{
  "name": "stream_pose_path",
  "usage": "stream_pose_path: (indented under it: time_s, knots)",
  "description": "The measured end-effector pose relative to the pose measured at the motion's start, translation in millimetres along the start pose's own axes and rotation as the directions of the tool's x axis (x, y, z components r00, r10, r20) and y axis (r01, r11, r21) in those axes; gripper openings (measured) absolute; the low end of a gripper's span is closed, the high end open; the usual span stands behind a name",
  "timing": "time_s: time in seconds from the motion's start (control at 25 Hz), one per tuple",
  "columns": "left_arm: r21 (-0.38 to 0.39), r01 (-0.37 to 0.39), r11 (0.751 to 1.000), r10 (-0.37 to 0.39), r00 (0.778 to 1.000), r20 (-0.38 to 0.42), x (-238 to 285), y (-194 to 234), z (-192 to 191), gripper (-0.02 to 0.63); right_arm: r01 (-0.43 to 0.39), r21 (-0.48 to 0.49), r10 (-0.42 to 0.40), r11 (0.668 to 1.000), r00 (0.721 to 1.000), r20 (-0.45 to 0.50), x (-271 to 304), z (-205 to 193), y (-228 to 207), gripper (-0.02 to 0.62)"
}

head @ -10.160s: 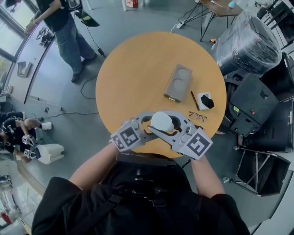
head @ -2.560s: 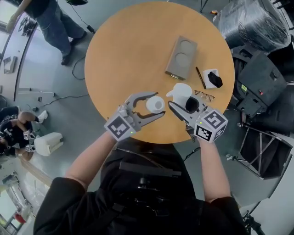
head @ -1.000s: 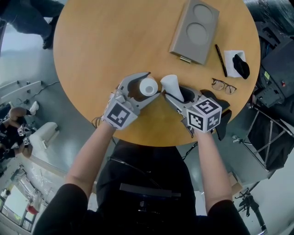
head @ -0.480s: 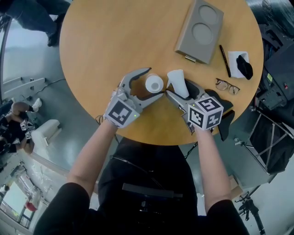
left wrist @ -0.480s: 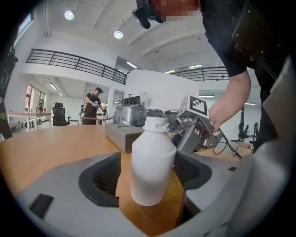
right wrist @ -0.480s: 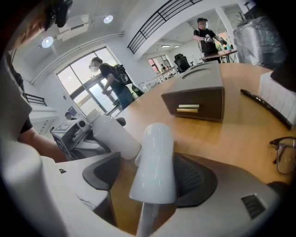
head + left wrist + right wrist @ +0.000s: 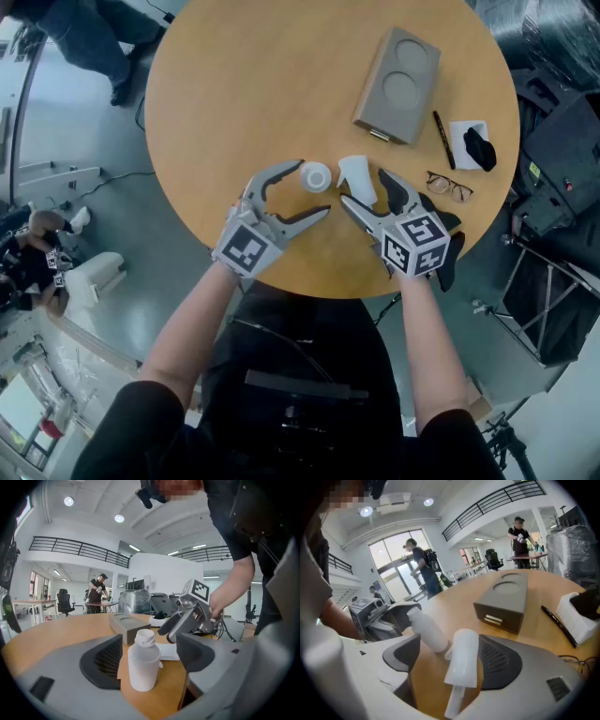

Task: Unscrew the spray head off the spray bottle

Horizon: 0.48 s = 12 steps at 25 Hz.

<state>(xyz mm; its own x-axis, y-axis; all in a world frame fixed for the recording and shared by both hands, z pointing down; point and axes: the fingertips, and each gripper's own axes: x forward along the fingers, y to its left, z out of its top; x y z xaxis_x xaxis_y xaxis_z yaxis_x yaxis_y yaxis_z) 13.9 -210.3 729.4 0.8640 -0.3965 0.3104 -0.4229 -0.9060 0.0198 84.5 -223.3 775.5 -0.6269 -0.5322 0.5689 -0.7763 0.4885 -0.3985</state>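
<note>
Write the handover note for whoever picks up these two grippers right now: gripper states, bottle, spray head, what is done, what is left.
Left gripper: open, its jaws have just been opening. The bottle stands upright between them, and neither pad touches it.
Right gripper: open, its jaws have just been opening. The spray head lies between them, not gripped.
Things: bottle and spray head sit side by side on the round table, near its front edge. The bottle's neck is bare.
Done: spray head is off the bottle.
Left: probably only to draw both grippers clear without knocking the bottle.
</note>
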Motion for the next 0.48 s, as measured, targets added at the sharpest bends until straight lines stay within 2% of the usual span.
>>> stream_pose_path:
  time_s: [0.16, 0.2, 0.32, 0.4, 0.48]
  knots:
    - [-0.009, 0.013, 1.000, -0.013, 0.999, 0.031, -23, -12, 40, 0.379, -0.103, -0.077, 0.111, 0.992, 0.988, 0.108, -28, 37, 46, 0.394]
    - [-0.002, 0.023, 1.000, -0.023, 0.999, 0.036, -30, -17, 50, 0.357, -0.128, -0.105, 0.142, 0.986, 0.981, 0.133, -37, 46, 60, 0.393]
    - [-0.002, 0.045, 0.999, -0.044, 0.997, 0.067, -52, -31, 87, 0.337, -0.220, -0.182, 0.257, 0.958, 0.942, 0.216, -71, 76, 103, 0.365]
    - [-0.036, 0.060, 0.998, -0.057, 0.994, 0.092, -66, -43, 114, 0.336, -0.262, -0.226, 0.317, 0.938, 0.914, 0.253, -99, 94, 129, 0.361]
    - [-0.082, 0.079, 0.993, -0.070, 0.992, 0.109, -79, -56, 142, 0.330, -0.286, -0.270, 0.359, 0.919, 0.891, 0.278, -129, 110, 152, 0.326]
